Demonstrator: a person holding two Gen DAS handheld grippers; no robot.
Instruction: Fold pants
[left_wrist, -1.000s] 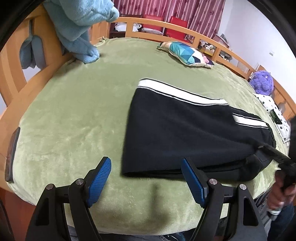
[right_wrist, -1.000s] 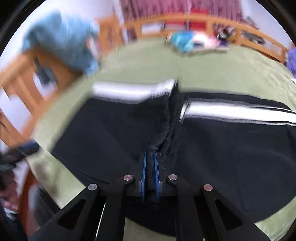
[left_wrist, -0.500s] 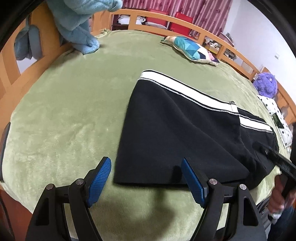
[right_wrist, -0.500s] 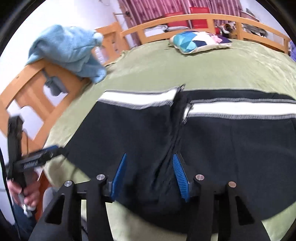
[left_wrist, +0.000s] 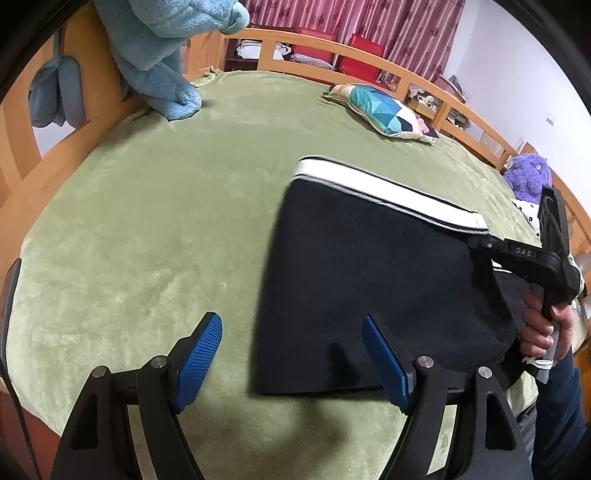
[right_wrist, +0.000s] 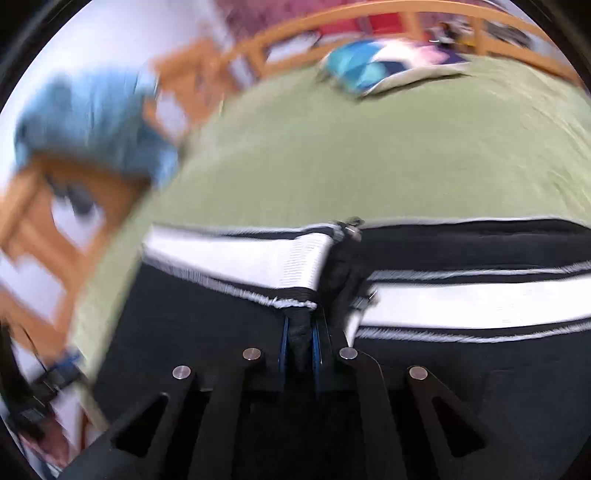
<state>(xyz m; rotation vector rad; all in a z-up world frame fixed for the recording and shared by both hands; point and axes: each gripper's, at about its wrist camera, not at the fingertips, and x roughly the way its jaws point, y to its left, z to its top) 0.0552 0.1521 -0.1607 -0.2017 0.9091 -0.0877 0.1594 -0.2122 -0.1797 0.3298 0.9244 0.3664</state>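
Black pants (left_wrist: 362, 288) with a white side stripe (left_wrist: 384, 190) lie folded on the green bed. My left gripper (left_wrist: 291, 360) is open and empty, hovering over the near left corner of the pants. The right gripper (left_wrist: 480, 242) shows in the left wrist view at the far right end of the folded layer, by the stripe. In the blurred right wrist view my right gripper (right_wrist: 300, 345) is shut on a bunch of black cloth of the pants (right_wrist: 207, 332) just below the white stripe (right_wrist: 240, 258).
The green blanket (left_wrist: 147, 221) covers the bed inside an orange wooden rail (left_wrist: 369, 55). A blue plush towel (left_wrist: 162, 48) hangs at the back left. A patterned cushion (left_wrist: 384, 114) and a purple plush toy (left_wrist: 528, 177) lie at the back right.
The right gripper, open half a second ago, has moved forward to the striped edge and shut on the cloth. The left gripper has shifted left, staying open.
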